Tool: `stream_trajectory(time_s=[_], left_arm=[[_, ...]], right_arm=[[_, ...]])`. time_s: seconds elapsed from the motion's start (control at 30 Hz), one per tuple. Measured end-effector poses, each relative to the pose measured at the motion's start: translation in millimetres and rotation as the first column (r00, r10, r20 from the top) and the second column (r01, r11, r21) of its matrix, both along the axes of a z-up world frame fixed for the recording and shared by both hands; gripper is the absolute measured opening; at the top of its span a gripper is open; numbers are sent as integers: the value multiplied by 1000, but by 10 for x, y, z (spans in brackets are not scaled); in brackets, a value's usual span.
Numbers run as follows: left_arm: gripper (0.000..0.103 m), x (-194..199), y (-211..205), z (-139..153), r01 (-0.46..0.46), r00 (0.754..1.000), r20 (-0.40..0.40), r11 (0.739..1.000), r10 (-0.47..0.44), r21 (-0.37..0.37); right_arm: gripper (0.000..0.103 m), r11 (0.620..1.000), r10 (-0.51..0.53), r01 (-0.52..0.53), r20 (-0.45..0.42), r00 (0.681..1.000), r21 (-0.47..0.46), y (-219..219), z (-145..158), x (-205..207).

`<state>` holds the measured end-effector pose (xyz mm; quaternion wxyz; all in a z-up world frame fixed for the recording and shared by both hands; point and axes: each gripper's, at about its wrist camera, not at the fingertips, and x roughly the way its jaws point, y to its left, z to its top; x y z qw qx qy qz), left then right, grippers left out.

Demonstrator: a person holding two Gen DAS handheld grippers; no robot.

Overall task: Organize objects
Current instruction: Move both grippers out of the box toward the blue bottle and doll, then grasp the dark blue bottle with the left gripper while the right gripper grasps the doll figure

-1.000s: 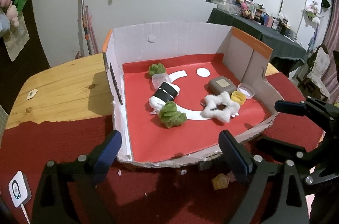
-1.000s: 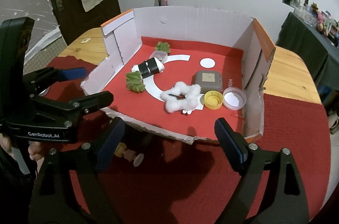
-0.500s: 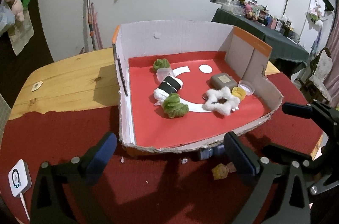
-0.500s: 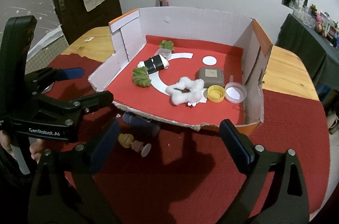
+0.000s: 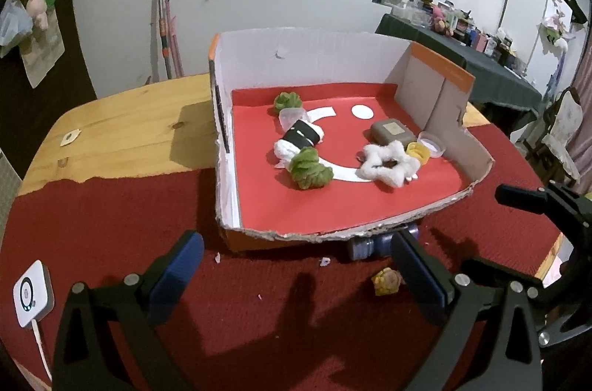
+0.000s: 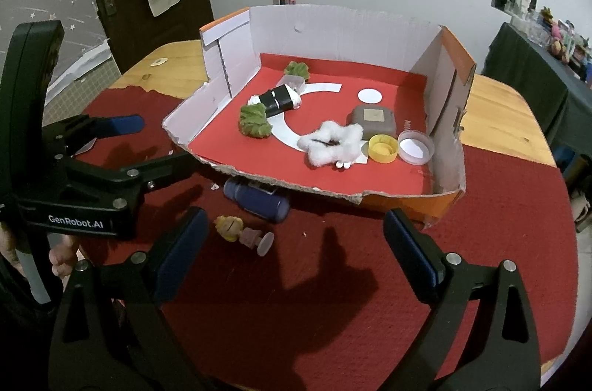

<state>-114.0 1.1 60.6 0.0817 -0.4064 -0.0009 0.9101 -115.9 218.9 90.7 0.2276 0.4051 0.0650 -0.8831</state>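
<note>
Box: cardboard tray (image 5: 436, 206) lined red, on the red cloth (image 6: 333, 298), at 12 o'clock from both grippers.
Inside: white fluffy star (image 5: 388, 163), green tufts (image 5: 309, 172), yellow cap (image 6: 383, 148).
Left view only: white device (image 5: 33, 293) at 9 o'clock.
Right view only: whole small figurine (image 6: 244, 233), dark bottle (image 6: 257, 198), door at 11 o'clock.
Left gripper (image 5: 296, 276): fingers wide apart, empty.
Right gripper (image 6: 296, 252): wide apart, empty.

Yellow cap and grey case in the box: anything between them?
No; right wrist view shows the yellow cap touching the grey case, nothing between.
</note>
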Motion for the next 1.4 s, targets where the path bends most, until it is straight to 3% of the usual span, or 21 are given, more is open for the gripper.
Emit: stream_trajectory(time_s=[0.5,0.9,1.07,1.4], left_arm=[[103,30,-67,-188,1,999,44,1000,-1,-1],[103,32,-179,-172,-15,999,42,1000,14,9],[103,20,-112,-199,5,999,51,1000,-5,13],[103,-24,143,-255,60,996,71,998,-62,36]], right_arm=[[97,1000,9,-10,83,996,2,-167,-394,-46],[97,998,18,-22,69,997,61,-420,-575,-150],[97,996,-21,17,49,999,89,-268,-583,-197],[97,978,-189,185,35,981,91,454,-653,-268]])
